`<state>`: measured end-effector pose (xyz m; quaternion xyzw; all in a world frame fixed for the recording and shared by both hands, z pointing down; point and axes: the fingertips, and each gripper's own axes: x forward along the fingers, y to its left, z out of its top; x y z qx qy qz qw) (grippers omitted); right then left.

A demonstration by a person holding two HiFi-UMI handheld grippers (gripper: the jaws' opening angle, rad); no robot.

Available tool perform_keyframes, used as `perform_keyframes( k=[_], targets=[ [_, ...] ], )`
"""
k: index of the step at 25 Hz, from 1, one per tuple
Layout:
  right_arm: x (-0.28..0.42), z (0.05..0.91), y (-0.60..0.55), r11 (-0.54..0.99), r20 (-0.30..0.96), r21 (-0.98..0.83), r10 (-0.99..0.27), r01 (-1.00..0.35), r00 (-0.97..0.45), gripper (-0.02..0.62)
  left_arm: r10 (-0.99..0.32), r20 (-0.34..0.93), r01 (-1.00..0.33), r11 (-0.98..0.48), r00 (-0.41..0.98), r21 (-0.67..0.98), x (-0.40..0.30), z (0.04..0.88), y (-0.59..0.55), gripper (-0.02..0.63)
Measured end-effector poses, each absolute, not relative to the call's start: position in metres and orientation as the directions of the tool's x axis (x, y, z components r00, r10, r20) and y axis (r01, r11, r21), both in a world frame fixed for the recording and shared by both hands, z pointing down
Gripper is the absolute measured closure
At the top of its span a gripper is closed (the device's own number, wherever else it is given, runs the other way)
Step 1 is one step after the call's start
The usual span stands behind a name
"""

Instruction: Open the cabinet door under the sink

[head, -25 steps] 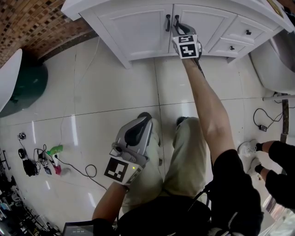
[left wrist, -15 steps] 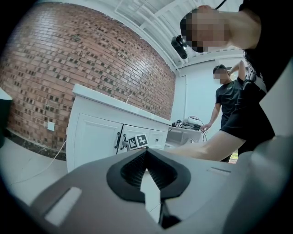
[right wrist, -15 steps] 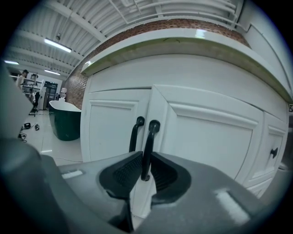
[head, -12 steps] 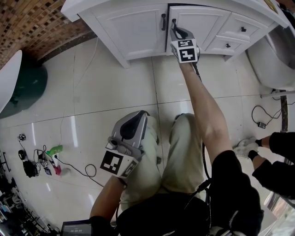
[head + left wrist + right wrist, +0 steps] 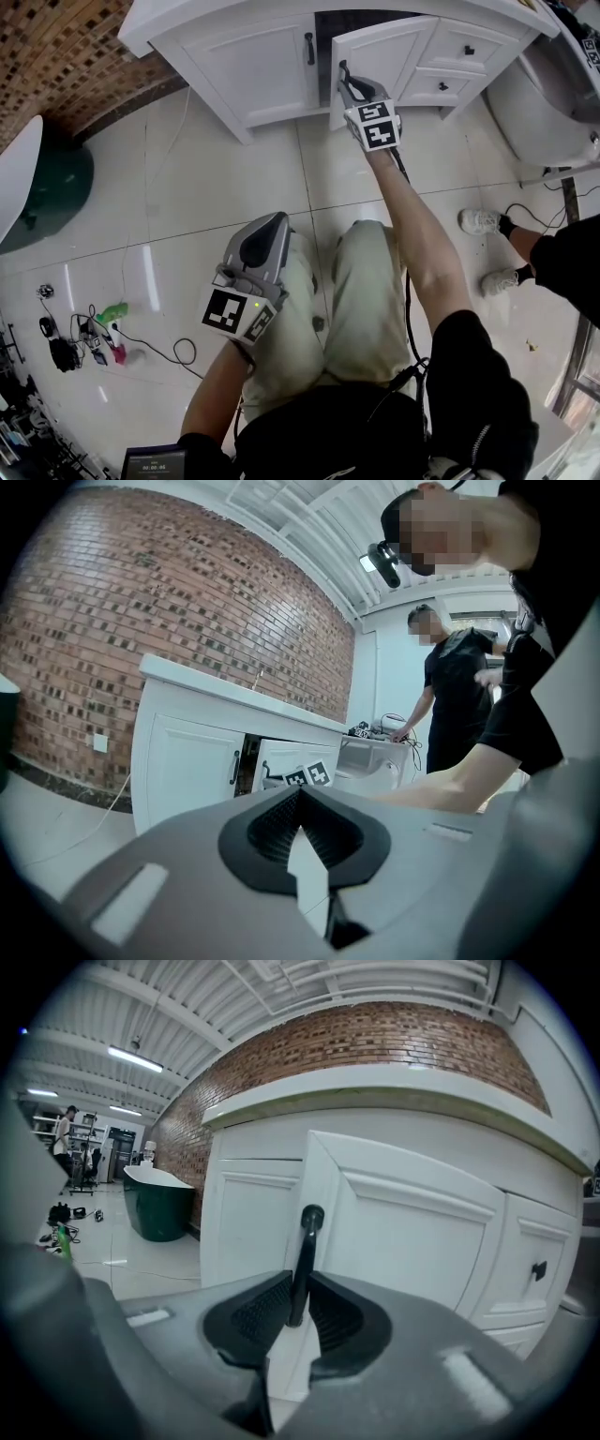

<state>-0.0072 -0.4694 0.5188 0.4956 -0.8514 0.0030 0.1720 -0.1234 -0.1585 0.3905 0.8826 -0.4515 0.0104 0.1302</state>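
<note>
The white cabinet [image 5: 253, 66] under the countertop has two doors. Its right door [image 5: 375, 52] stands partly open, and a dark gap shows behind it. My right gripper [image 5: 343, 75] is shut on that door's black bar handle [image 5: 304, 1260], which stands upright between the pads of the right gripper [image 5: 298, 1288]. The left door [image 5: 262, 61] is closed, with its own black handle [image 5: 309, 47]. My left gripper [image 5: 277, 221] hovers over my lap, far from the cabinet. In the left gripper view the left gripper [image 5: 299, 789] is shut with nothing in it.
Two small drawers [image 5: 464, 47] sit to the right of the open door. A white fixture [image 5: 539, 94] stands at the far right, with another person's feet [image 5: 483, 222] beside it. A dark green tub [image 5: 52, 183] and loose cables [image 5: 84, 328] lie to the left.
The right door has swung from closed to partly open as my right gripper drew back with its handle. The left gripper stayed over my lap. The other person's feet shifted.
</note>
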Motion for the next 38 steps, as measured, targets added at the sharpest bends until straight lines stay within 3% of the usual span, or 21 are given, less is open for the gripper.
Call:
perform_keyframes(
  k=[21, 38],
  targets=[
    [0.052, 0.520, -0.395, 0.553, 0.316, 0.146, -0.812, -0.820, -0.491, 0.552, -0.787, 0.159, -0.802, -0.573, 0.596, 0.171, -0.110, 0.397, -0.156, 0.591],
    [0.162, 0.527, -0.354, 0.496, 0.316, 0.174, -0.846, -0.851, -0.428, 0.561, -0.789, 0.189, -0.812, -0.567, 0.584, 0.141, -0.105, 0.397, -0.157, 0.591]
  ],
)
